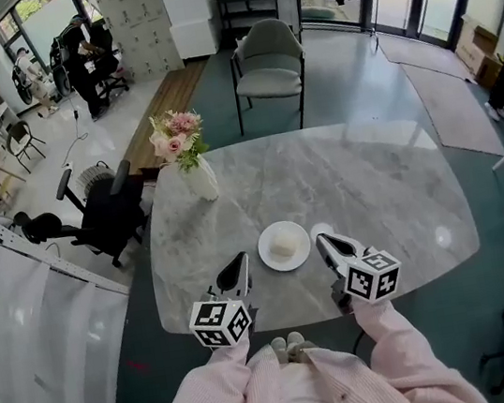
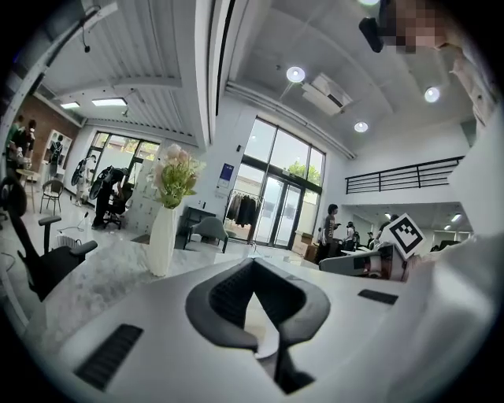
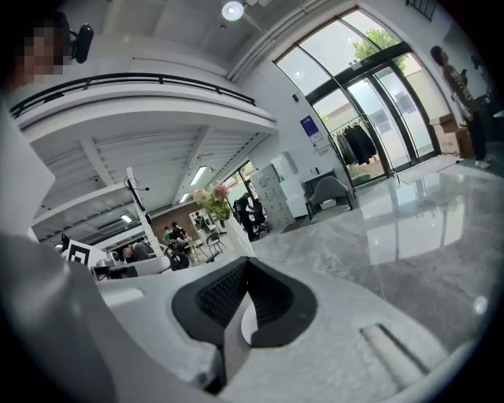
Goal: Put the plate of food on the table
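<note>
A white plate [image 1: 284, 246] with a pale round piece of food on it rests on the grey marble table [image 1: 373, 186], near the front edge. My left gripper [image 1: 240, 261] hovers just left of the plate, and my right gripper [image 1: 323, 240] just right of it. Neither touches the plate. In the left gripper view the jaws of the left gripper [image 2: 253, 268] meet at their tips with nothing between them. The right gripper [image 3: 247, 264] is shut and empty in its own view too, over bare marble.
A white vase of pink flowers [image 1: 191, 163] stands at the table's back left. A grey chair [image 1: 268, 65] sits beyond the far edge, and a black office chair [image 1: 93, 216] stands left of the table. People are in the room's far left.
</note>
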